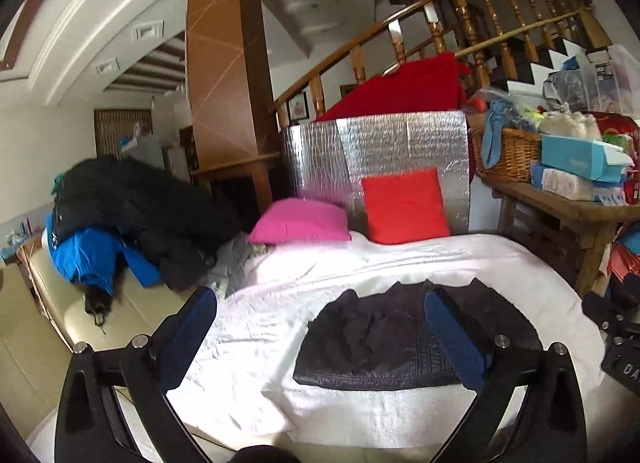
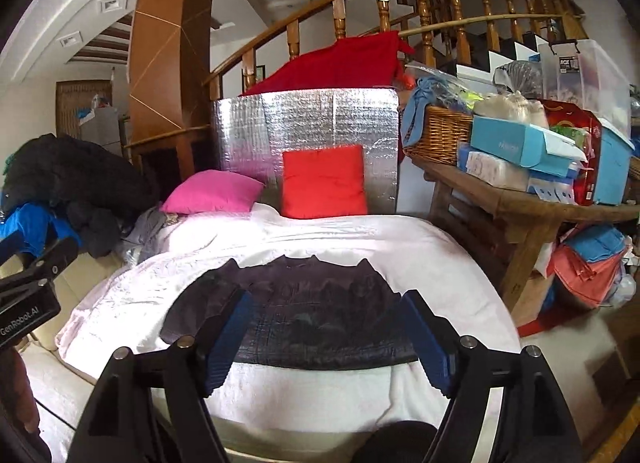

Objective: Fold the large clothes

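A dark navy quilted garment [image 1: 384, 339] lies folded into a flat rectangle on the white blanket [image 1: 280, 295] over the sofa. It also shows in the right wrist view [image 2: 312, 315], on the same blanket [image 2: 360, 235]. My left gripper [image 1: 320, 303] is open and empty, held above the garment's near left side. My right gripper [image 2: 326, 307] is open and empty, held above the garment's near edge. The right gripper's body shows at the right edge of the left wrist view [image 1: 616, 335]. The left gripper's body shows at the left edge of the right wrist view [image 2: 28, 283].
A pile of black and blue clothes [image 1: 120, 219] lies on the sofa's left end. A pink cushion [image 1: 300, 221] and a red cushion [image 1: 404, 205] lean at the back by a silver foil panel [image 1: 376, 151]. A cluttered wooden table [image 1: 568, 207] stands at the right.
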